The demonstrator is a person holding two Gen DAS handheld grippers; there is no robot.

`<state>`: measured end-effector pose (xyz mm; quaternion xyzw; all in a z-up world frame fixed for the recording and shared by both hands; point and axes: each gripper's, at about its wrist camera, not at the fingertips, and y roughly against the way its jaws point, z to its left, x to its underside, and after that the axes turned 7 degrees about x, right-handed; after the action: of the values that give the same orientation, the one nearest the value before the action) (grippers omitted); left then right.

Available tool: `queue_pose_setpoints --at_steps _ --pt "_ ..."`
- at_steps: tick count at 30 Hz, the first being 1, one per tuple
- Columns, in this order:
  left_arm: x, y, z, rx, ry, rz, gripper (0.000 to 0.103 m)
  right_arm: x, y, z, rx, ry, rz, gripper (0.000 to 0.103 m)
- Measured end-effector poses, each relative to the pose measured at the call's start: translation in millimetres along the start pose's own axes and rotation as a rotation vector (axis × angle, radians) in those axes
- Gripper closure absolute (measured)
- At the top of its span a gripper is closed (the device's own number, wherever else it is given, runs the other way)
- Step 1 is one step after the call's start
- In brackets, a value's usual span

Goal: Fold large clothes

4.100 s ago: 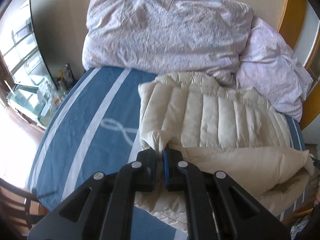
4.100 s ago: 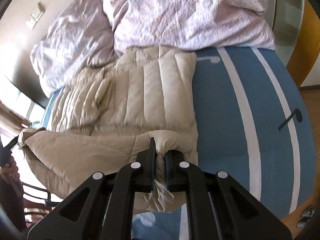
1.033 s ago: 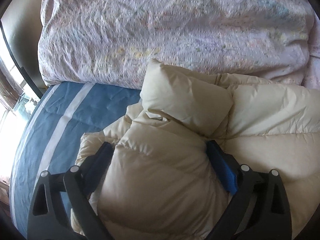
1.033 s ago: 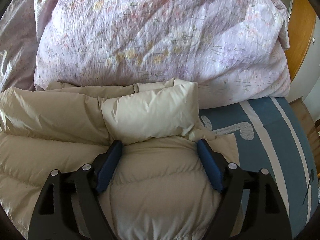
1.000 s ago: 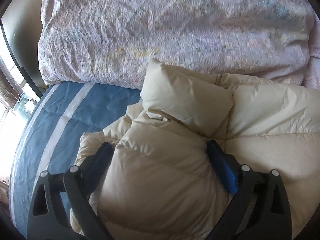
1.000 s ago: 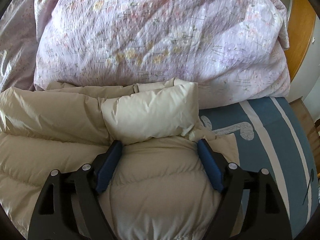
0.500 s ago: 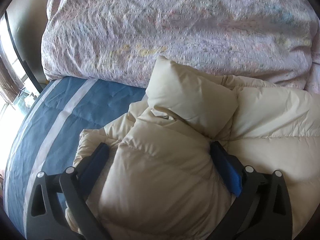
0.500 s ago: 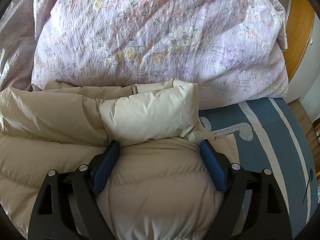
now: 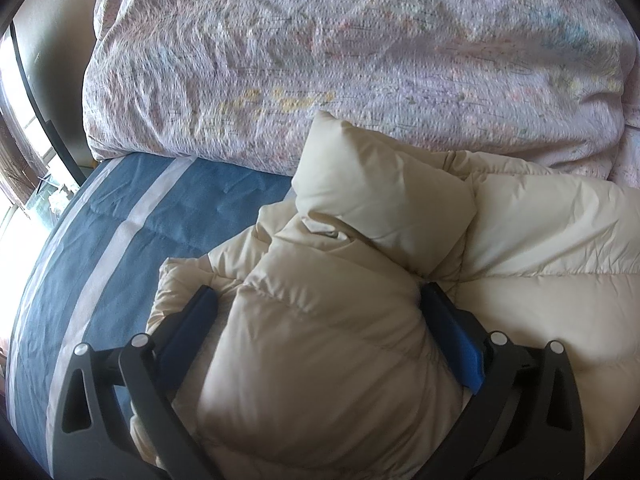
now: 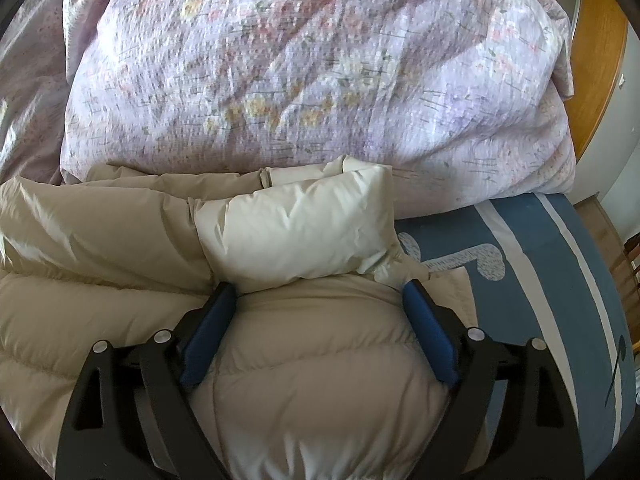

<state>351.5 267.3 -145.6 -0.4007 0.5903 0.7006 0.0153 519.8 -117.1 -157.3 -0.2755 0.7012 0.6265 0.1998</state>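
On the bed (image 9: 168, 216), a cream puffer jacket (image 10: 280, 392) lies folded over on itself, its far edge pushed up against the lilac floral duvet (image 10: 312, 80). Long axis runs side to side across both views, from one tongs to the other.

Left tongs (image 9: 316, 308): spread wide, straddling a puffed fold at the jacket's left end; blue pads sit beside the bulge. Whether they press it is hard to judge, probably not gripping.

Right tongs (image 10: 318, 298): wide and opening, jacket's right end bulging between the pads, no pinch evident.

Each end lies directly under and ahead of its own tongs, so neither hand is nearer overall. Blue striped cover shows bare outside both ends. Judgement: fold looks laid down; release under way. Next move likely turns on backing straight off without dragging the slippery shell.
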Motion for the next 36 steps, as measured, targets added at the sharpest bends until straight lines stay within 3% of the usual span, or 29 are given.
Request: queue_pose_setpoints --at_steps 9,12,19,24,27,36 --pt "1 3 0 -0.016 0.001 0.006 0.002 -2 -4 -2 -0.009 -0.007 0.012 0.014" --pt "0 10 0 -0.027 0.002 0.034 0.002 -6 -5 -4 -0.024 0.006 0.053 0.014" --pt "0 54 21 0.056 0.015 0.069 0.003 -26 27 -52 -0.114 -0.016 0.136 0.014" --pt "7 74 58 0.104 0.075 0.115 0.003 -12 25 -104 -0.235 -0.142 0.297 0.012" --pt "15 74 75 0.122 0.109 0.161 0.009 3 17 -119 -0.308 -0.198 0.393 0.012" --pt "36 72 81 0.229 0.164 0.229 0.021 36 8 -113 -0.428 -0.231 0.515 0.013"
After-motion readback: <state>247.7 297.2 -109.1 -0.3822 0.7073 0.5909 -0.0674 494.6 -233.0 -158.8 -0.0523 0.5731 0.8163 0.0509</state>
